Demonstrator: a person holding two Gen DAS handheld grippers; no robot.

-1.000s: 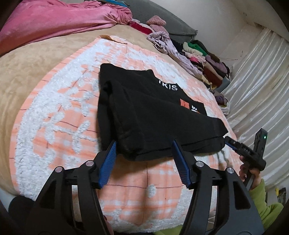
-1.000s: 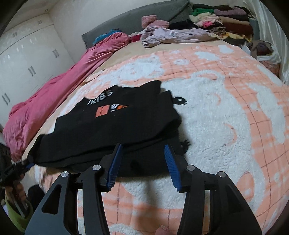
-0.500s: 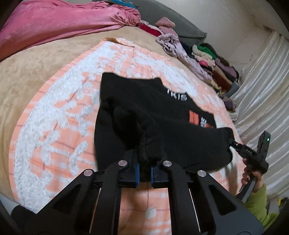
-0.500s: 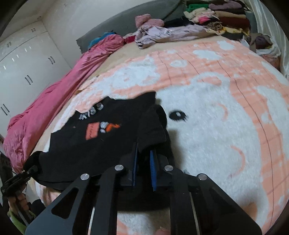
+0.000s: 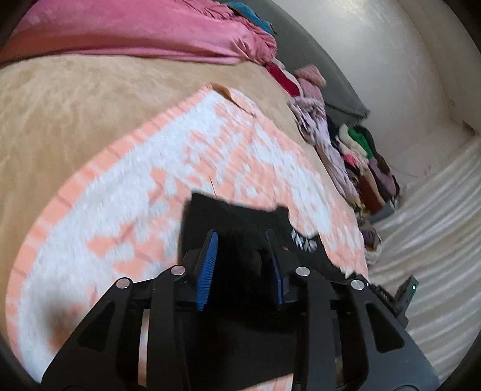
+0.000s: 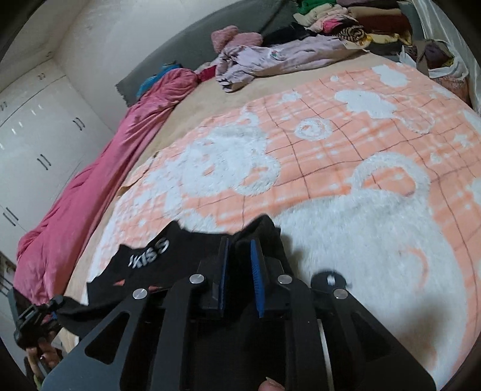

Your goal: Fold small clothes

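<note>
The black garment [image 5: 240,219] lies on the near part of the orange and white blanket [image 5: 126,216], at about 6 o'clock in both wrist views. White letters on it [image 6: 150,251] are visible at about 8 o'clock in the right wrist view.

The left gripper [image 5: 242,264] has a bunch of the black cloth between its blue pads [image 5: 207,267]. Its jaws have just been opening a little after a tight close, and they stand a small way apart. The picture is blurred, and I cannot tell if the pads press the cloth or only stand around it.

The right gripper [image 6: 240,270] is clamped on another edge of the same garment. The cloth rises as a small peak between its pads [image 6: 258,279], and the jaws have just widened slightly.

The left gripper also appears at 8 o'clock in the right wrist view, where a hand [image 6: 37,350] holds it.

A pink quilt [image 6: 90,186] lies along the far side of the bed at about 10 o'clock. A pile of clothes [image 6: 345,21] sits at 1 o'clock, near the grey headboard [image 6: 210,36].
</note>
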